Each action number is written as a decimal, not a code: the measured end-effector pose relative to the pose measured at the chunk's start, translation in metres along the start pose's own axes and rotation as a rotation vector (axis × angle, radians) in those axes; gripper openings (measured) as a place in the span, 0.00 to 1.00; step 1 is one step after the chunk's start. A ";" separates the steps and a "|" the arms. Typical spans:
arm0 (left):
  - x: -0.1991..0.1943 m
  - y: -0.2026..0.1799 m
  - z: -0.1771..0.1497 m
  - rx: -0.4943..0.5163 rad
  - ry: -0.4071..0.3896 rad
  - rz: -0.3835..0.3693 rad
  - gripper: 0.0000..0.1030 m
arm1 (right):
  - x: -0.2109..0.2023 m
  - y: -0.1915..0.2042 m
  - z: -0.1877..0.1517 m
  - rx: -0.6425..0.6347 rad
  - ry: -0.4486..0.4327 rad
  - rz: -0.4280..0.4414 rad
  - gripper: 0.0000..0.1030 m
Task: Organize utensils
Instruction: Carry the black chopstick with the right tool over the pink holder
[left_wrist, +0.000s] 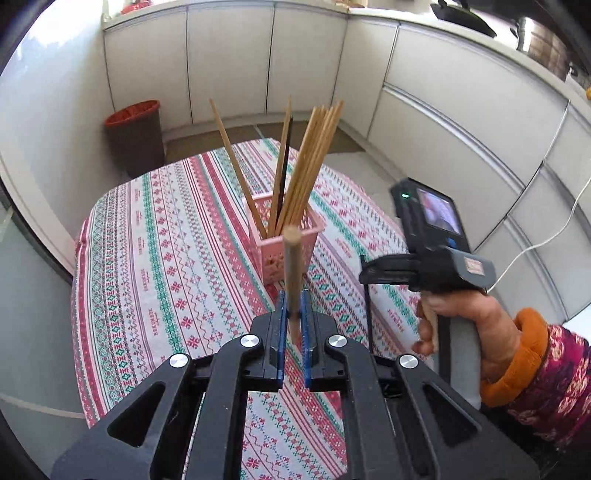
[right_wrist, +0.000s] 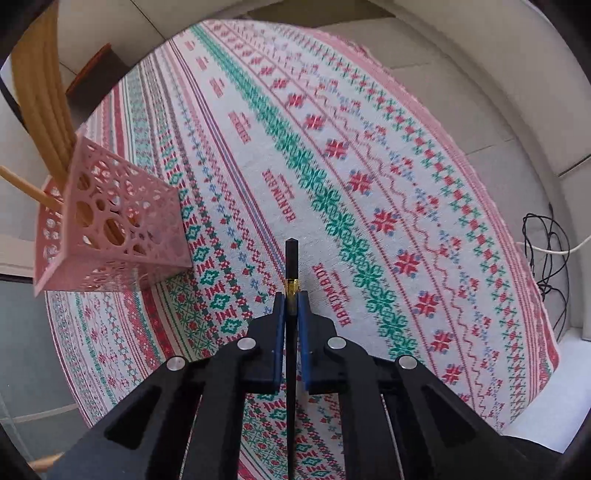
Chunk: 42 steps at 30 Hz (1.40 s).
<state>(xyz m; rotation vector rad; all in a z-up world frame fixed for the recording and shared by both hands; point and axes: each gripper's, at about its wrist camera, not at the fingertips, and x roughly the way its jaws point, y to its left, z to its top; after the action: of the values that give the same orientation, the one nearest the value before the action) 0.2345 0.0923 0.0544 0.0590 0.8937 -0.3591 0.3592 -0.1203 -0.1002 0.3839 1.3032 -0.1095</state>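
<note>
A counter (left_wrist: 155, 258) is seen covered by a cloth with red, green and white knitted-pattern bands; white cabinet fronts (left_wrist: 229, 62) are seen behind it, and a dark bin with an orange-red liner (left_wrist: 135, 136) is stood on the floor beyond the counter's far edge.

A pink perforated basket (left_wrist: 282, 240) is stood upright on the cloth near the counter's middle; a bundle of light wooden chopsticks (left_wrist: 314, 155) is leaned inside it, fanned toward the right, with one dark chopstick among them and one wooden stick tilted away to the left.

The right hand-held gripper (right_wrist: 291, 306) is pointed steeply down at the cloth, to the right of the basket; its blue pads are closed on a black chopstick (right_wrist: 291, 258) bearing a gold band just above the fingertips; the stick's blunt end is projected ahead of the jaws and its remainder is run back between them. In the left wrist view a person's hand (left_wrist: 476, 325), in an orange cuff and patterned sleeve, is seen wrapped around that tool's handle.

The left hand-held gripper (left_wrist: 293, 310) is held above the cloth, in front of the basket; its blue pads are closed on a light wooden chopstick (left_wrist: 292, 266), whose end is raised toward the basket; that stick is clear of the basket.
</note>
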 end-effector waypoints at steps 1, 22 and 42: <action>-0.004 -0.001 0.002 -0.003 -0.015 -0.002 0.06 | -0.016 -0.002 -0.002 -0.013 -0.040 0.009 0.07; -0.084 0.003 0.078 -0.128 -0.377 0.025 0.06 | -0.298 0.005 -0.007 -0.183 -0.717 0.384 0.07; -0.031 0.048 0.091 -0.300 -0.371 0.051 0.18 | -0.260 0.045 0.017 -0.207 -0.708 0.370 0.07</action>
<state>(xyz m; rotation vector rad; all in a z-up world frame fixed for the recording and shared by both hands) 0.3009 0.1283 0.1312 -0.2548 0.5687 -0.1765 0.3180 -0.1195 0.1614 0.3570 0.5246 0.1896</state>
